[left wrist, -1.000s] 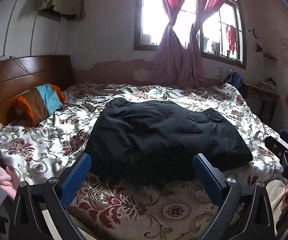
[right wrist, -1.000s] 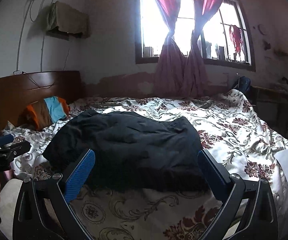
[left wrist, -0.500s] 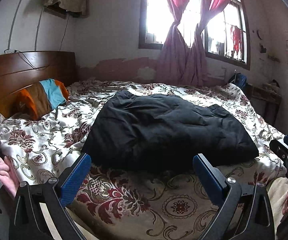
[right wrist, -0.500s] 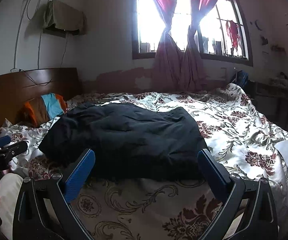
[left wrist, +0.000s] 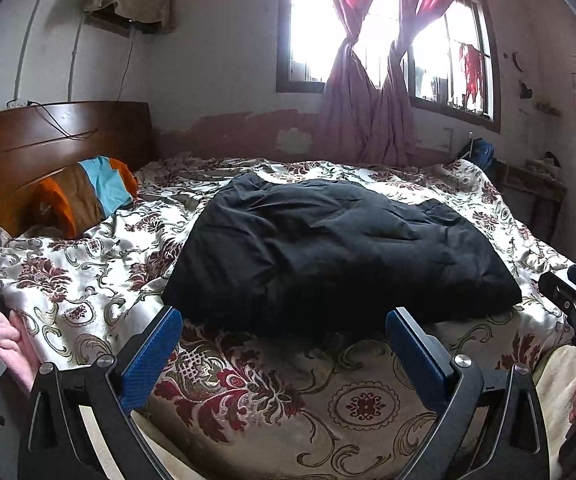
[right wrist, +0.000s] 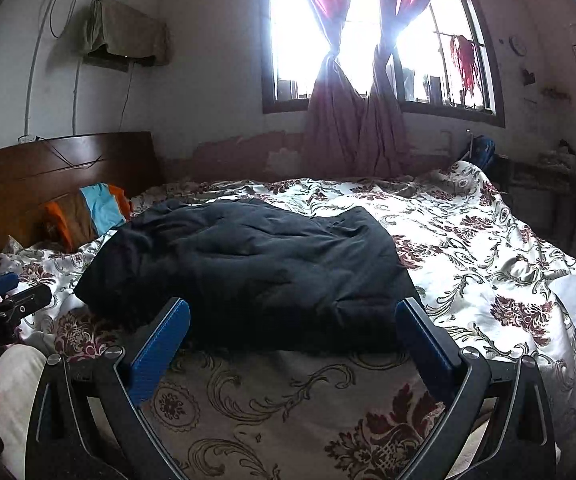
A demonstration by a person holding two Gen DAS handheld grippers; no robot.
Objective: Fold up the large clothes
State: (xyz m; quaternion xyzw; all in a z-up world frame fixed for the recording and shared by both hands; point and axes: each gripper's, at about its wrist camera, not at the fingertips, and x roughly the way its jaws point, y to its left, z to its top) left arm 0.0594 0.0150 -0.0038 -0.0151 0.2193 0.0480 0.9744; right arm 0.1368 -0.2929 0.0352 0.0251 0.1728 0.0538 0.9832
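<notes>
Straight ahead in the left wrist view, a black padded garment lies folded into a bulky slab on the floral bedspread, its near edge just beyond the fingertips. The left gripper hovers over the bedspread with its blue-padded fingers spread wide and nothing between them. An orange, brown and blue pillow leans on the wooden headboard.

From the right wrist view, the same garment sits left of centre on the bed, near the fingertips. The right gripper is likewise wide open and empty, above the bedspread. Knotted pink curtains hang at the window
</notes>
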